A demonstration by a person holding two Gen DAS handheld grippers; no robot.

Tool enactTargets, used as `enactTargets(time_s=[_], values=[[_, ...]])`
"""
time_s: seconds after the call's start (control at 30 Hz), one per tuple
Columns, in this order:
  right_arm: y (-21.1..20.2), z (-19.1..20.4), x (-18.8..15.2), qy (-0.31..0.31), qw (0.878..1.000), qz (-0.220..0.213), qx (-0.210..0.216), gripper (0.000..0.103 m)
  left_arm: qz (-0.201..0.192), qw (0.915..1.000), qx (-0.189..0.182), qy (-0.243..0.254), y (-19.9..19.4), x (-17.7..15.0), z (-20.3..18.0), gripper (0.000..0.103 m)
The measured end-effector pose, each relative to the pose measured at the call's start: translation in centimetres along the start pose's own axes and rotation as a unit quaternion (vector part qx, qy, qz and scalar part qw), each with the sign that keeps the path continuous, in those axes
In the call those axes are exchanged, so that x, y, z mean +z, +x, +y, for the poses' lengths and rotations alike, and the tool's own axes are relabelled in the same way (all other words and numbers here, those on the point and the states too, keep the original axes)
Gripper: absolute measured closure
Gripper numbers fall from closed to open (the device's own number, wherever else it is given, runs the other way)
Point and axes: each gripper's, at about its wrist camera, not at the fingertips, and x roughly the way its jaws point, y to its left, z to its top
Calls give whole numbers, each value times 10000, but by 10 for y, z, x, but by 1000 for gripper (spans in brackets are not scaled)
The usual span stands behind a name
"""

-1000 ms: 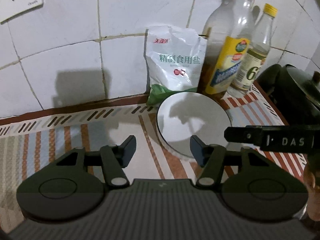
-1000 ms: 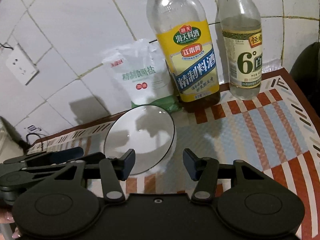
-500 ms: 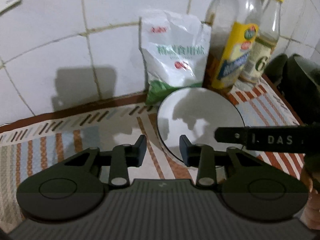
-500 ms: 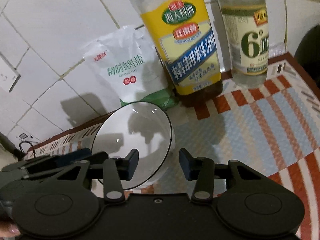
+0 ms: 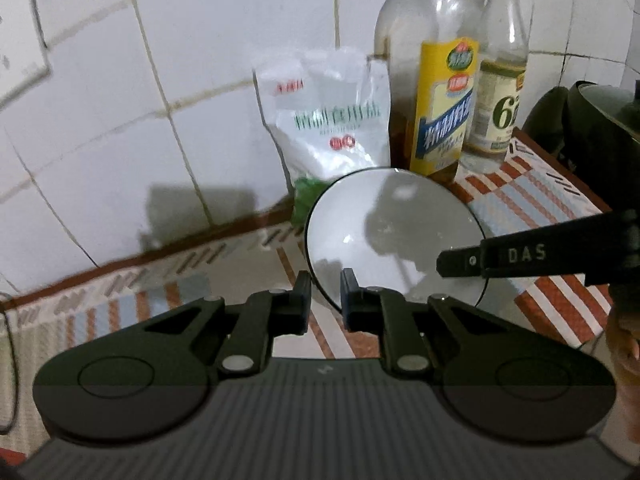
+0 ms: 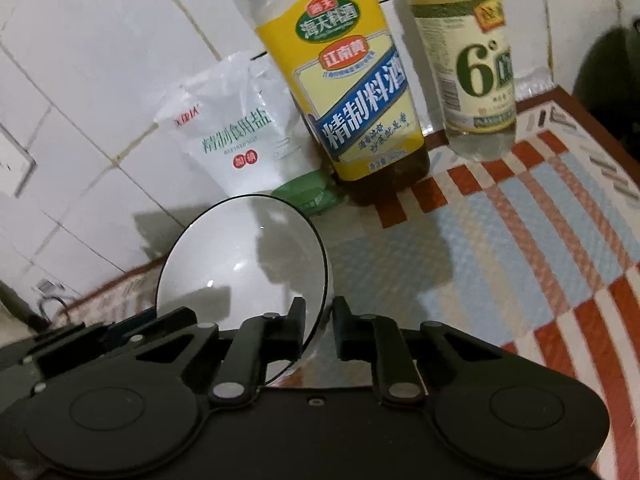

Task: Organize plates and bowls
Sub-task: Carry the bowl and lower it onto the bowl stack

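Note:
A white bowl (image 5: 392, 232) with a dark rim stands on the striped mat (image 5: 168, 300), just in front of the bottles. My left gripper (image 5: 325, 298) is closing on the bowl's near left rim, which sits between its pads. In the right wrist view the same bowl (image 6: 240, 260) has its right rim between the pads of my right gripper (image 6: 319, 318), whose jaws are also closing tight on it. One finger of the right gripper (image 5: 460, 262) reaches over the bowl from the right. The left gripper's fingers (image 6: 132, 322) show at the bowl's far side.
Against the tiled wall behind the bowl stand a white salt bag (image 5: 332, 120), a yellow-labelled cooking wine bottle (image 5: 436, 112) and a clear vinegar bottle (image 5: 500, 92). A dark pot (image 5: 592, 120) sits at the right. A hand (image 5: 624, 344) shows at the right edge.
Both grippers went from wide open to shut on opposite sides of the bowl's rim. The left one also moved forward and right towards the bowl.

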Motion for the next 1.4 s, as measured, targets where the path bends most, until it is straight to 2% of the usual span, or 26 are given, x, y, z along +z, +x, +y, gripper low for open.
enactTargets(time_s=[0.2,0.4,0.6,0.93,1.2,1.4], values=[[-31,19,-15,-209,9997,-67,58,86,-267,9994,38,206,-41,-5,-2,89],[-74,31,-32,-347,9994,8,32,85,-289,9989,-177,319,-85,-17,-3,89],[-119,41,-43,-404,9990,-29,173,86,-356,9984,-164,413,-129,-29,-9,90],[-170,46,-68,-625,9979,-92,142,86,-382,9969,-619,300,-183,-43,-12,90],[-197,24,-92,-665,9976,-197,0,86,-422,9943,-856,473,-201,-60,-39,89],[-193,-3,-103,-555,9979,-318,-57,86,-267,9937,-940,544,-186,-69,-59,90]])
